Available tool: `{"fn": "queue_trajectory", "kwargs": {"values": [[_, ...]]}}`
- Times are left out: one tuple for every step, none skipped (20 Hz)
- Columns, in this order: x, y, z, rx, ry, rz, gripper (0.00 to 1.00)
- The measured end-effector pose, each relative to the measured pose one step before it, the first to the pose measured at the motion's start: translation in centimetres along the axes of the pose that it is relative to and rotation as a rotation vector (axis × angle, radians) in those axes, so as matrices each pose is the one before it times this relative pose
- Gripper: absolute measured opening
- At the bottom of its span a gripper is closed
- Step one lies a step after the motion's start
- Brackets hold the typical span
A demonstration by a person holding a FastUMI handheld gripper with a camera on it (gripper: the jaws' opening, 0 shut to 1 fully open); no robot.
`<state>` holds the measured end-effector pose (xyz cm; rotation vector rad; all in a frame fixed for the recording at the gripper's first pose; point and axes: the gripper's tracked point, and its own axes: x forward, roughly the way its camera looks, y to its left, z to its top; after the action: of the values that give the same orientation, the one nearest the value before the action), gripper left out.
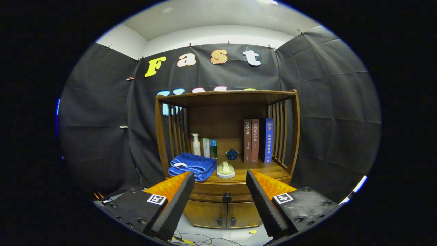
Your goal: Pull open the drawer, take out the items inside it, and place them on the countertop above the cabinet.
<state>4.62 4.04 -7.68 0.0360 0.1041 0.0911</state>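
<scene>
**Drawer shut, tongs spread and empty**

While the drawer (225,193) sits closed in the wooden cabinet (226,212), its dark round knob (227,197) faces you in the gap between the fingers, a little beyond their tips. Your tongs (220,179) are spread wide and pinch nothing; neither finger touches the cabinet.

Just above the drawer lies the surface (269,171), already carrying a folded blue towel (192,165) on the left, with a pale soap on a white dish (225,170) beside it. Behind those you see a white pump bottle (196,144), a pale tube (206,147) and a teal bottle (213,148) standing in a row, then a small dark blue lidded pot (232,154) near the middle. Three upright books (258,140) lean against the slatted right side of the hutch (227,97) that roofs the surface.

Below the drawer, two cabinet doors (225,214) stand closed with small dark handles. Cables (201,238) and a yellow scrap (252,231) lie on the pale floor in front.
</scene>
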Motion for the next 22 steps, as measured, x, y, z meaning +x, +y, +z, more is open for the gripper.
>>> {"fn": "queue_trajectory", "kwargs": {"values": [[-0.136,-0.237,-0.008,0.00802,0.00391,0.00439,0.98],[-0.19,-0.173,0.06,0.00789,0.00221,0.00537,0.98],[-0.137,-0.323,-0.06,0.0043,0.00384,0.0003,0.98],[-0.214,-0.338,0.008,-0.00021,0.004,-0.00164,0.98],[-0.263,-0.363,0.06,-0.00112,-0.00061,-0.00404,0.98],[0.008,-0.2,0.226,0.00002,-0.00477,-0.0008,0.98],[-0.111,-0.29,0.062,-0.0008,-0.0017,-0.00577,0.98],[-0.047,-0.364,-0.07,-0.00112,0.00369,-0.01049,0.98],[0.05,-0.23,-0.029,-0.00042,0.0047,-0.00652,0.98],[0.025,-0.091,0.032,0.00188,0.00249,-0.00291,0.98],[0.056,0.035,0.068,0.00045,0.00062,0.00133,0.98],[0.004,0.155,0.057,-0.00075,-0.00312,0.00309,0.98],[0.024,-0.048,-0.001,-0.00536,-0.003,-0.0015,0.98],[0.001,-0.014,0.039,-0.00901,-0.00124,-0.00116,0.98],[-0.119,0.046,-0.013,-0.00833,0.00155,0.00086,0.98],[-0.061,0.214,0.071,-0.00304,-0.00278,0.00584,0.98],[-0.032,0.228,0.053,0.0029,-0.00308,0.0063,0.98],[-0.04,0.05,0.047,0.00423,-0.00317,0.00282,0.98],[-0.102,0.04,0.09,0.00617,-0.00434,0.0022,0.98],[-0.068,-0.018,0.075,0.00646,-0.00389,0.00133,0.98],[-0.071,-0.073,-0.03,0.00435,-0.00164,-0.00113,0.98],[0.015,-0.037,-0.117,0.00161,0.0022,-0.00179,0.98]]}}
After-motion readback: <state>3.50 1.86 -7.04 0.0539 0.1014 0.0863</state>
